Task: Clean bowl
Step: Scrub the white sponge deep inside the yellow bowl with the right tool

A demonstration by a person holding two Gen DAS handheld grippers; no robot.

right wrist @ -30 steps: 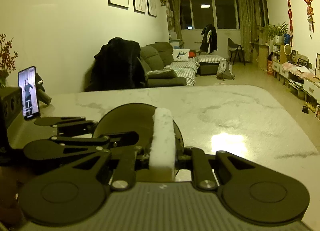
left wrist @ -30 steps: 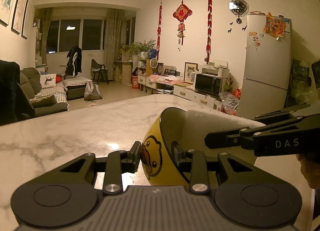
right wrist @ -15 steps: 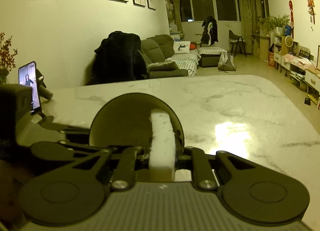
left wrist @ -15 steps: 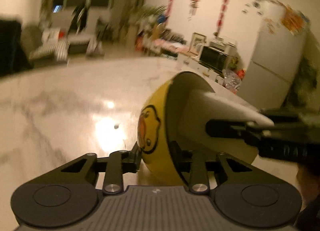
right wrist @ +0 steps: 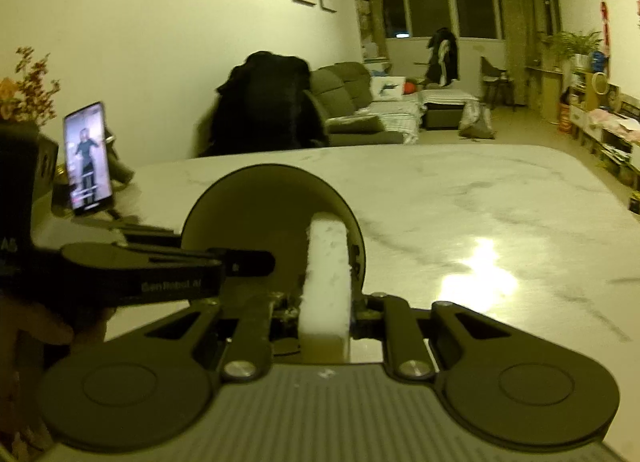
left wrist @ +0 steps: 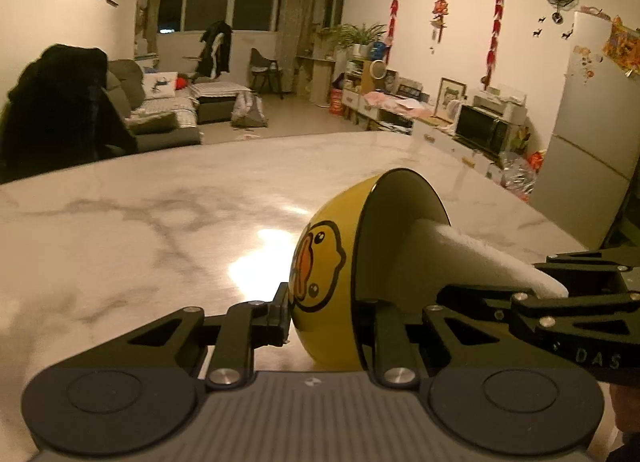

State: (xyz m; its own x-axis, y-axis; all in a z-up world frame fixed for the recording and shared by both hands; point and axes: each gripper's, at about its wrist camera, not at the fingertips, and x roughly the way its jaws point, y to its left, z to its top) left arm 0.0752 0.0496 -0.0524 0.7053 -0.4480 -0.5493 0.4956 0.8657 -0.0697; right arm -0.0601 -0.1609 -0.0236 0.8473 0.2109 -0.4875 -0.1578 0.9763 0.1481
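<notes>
Fingers of the left gripper (left wrist: 324, 320) are closing on the wall of the yellow bowl (left wrist: 320, 262), tipping it sideways above the near marble table (left wrist: 120, 230) so the right gripper (right wrist: 326, 312), clenched on a white sponge (right wrist: 326, 282), reaches inside.

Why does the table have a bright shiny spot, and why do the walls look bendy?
Left wrist view: the shiny spot is lamp glare on the polished marble table, left of the yellow duck bowl; the fisheye lens bends the walls and darkens the corners. Right wrist view: the same glare lies right of the white sponge, with a yellowish tint and slight blur.
</notes>
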